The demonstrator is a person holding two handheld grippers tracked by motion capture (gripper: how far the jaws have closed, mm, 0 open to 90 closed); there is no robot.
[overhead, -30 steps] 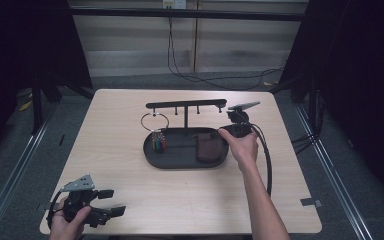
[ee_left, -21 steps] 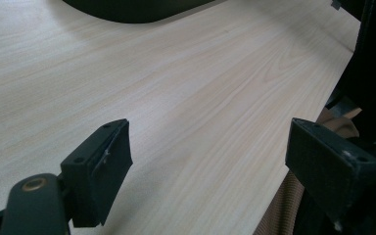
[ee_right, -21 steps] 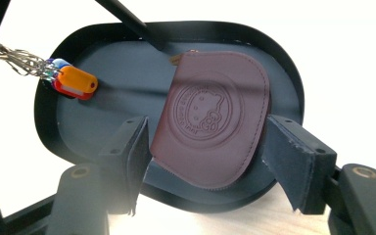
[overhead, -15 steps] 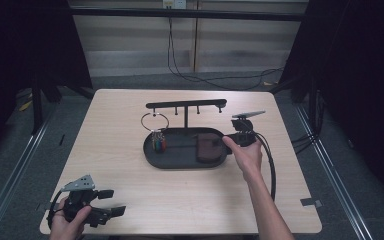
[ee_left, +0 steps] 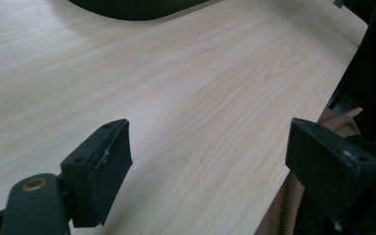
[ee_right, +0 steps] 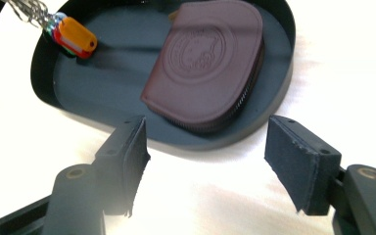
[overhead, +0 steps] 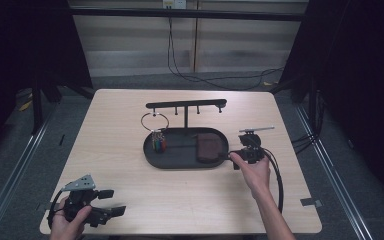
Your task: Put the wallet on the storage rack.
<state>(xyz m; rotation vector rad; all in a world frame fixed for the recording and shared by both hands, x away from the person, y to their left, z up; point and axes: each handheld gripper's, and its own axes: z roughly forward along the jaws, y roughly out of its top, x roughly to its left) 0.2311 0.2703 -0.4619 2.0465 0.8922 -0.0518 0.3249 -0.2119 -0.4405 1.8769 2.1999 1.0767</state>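
**Brown pouch lies in the black tray, both tongs spread**

A light wooden table stands in a dark room. In the middle of it sits a black oval tray. A thin post goes up from the tray and holds a black bar with small pegs. A wire ring hangs on the left side of that stand, and a bunch of bright key tags hangs down from it into the left end of the tray.

A brown pouch with a zip along its edge lies flat in the right end of the tray. A round picture is pressed into its top. It is well apart from the key tags.

The right gripper is in the person's right hand, just beside the right end of the tray, and points at the pouch. In the right gripper view, its two black jaws are spread wide over the bare table, just short of the tray's rim. They have just been opening, and nothing is between them. They do not touch the pouch.

The left gripper is in the person's left hand at the near left corner of the table, far from the tray. Its jaws are spread wide too, with only bare wood between them.
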